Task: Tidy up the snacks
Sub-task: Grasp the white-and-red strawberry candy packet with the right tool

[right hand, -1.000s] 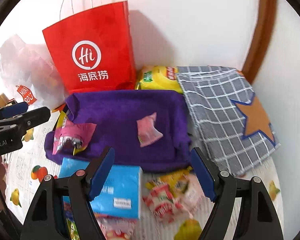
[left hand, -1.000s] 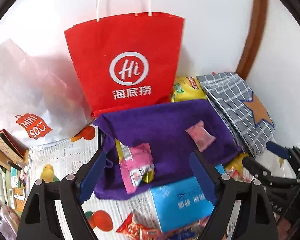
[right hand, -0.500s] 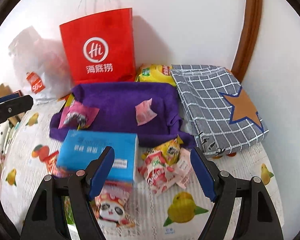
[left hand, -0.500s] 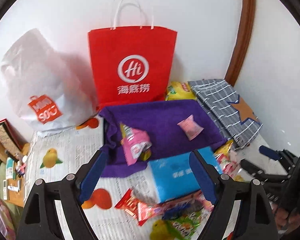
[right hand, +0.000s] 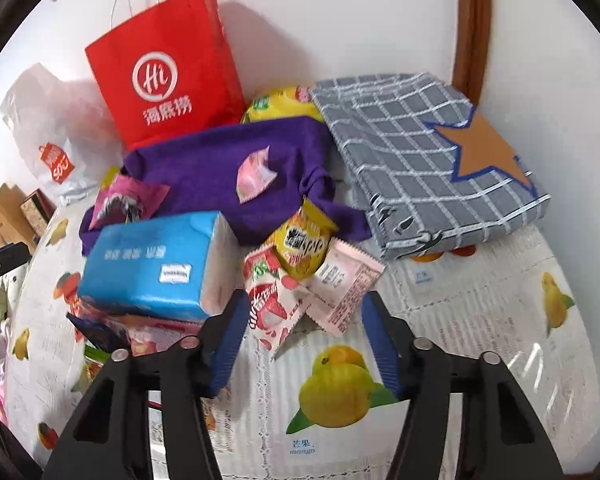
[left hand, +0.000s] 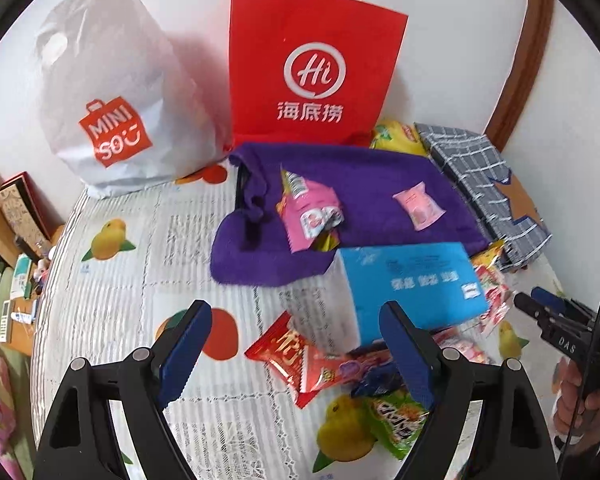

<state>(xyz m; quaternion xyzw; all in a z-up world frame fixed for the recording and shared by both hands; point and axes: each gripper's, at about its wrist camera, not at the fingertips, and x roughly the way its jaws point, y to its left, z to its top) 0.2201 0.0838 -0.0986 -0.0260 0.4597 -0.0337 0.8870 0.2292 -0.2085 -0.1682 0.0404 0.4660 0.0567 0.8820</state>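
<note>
While both hand-held grippers, left [left hand: 296, 344] and right [right hand: 302, 332], gape, crinkly snack packets [right hand: 300, 264] abut a fuzzy purple cloth [right hand: 220, 160].

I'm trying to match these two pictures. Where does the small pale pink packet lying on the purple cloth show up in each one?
Left wrist view: the small pink packet lies right of centre, on the right part of the purple cloth.
Right wrist view: the same packet sits left of centre, mid-cloth.
Shared landmark: the red paper bag stands behind the cloth in both views.
</note>
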